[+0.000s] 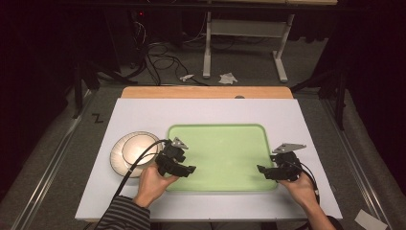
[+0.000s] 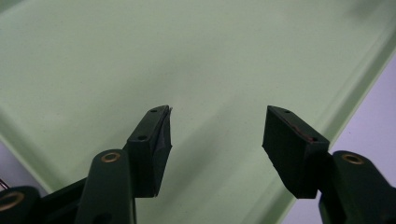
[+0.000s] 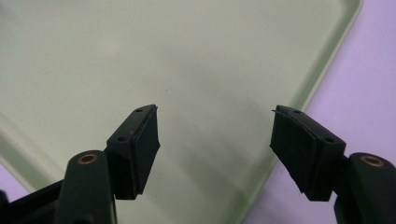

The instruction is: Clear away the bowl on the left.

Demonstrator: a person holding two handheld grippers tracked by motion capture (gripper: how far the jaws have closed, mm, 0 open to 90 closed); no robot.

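Observation:
A pale green tray (image 1: 218, 129) lies in the middle of the white table top. My left gripper (image 1: 190, 168) hovers over the tray's near left corner, pointing right, jaws apart with nothing between them. In the left gripper view the left gripper (image 2: 217, 135) is open over bare tray floor (image 2: 140, 56). My right gripper (image 1: 261, 168) sits at the tray's near right corner, pointing left. The right gripper view has my right gripper (image 3: 215, 135) open above the tray (image 3: 116, 56), near its rim (image 3: 322, 70). A stack of cream plates (image 1: 129, 151) rests left of the tray.
The white table top (image 1: 143, 115) has a wooden strip (image 1: 206, 92) along its far edge. Beyond it, cables (image 1: 158, 52) and a white desk frame (image 1: 244, 33) stand on the grey floor. Dark curtains close both sides.

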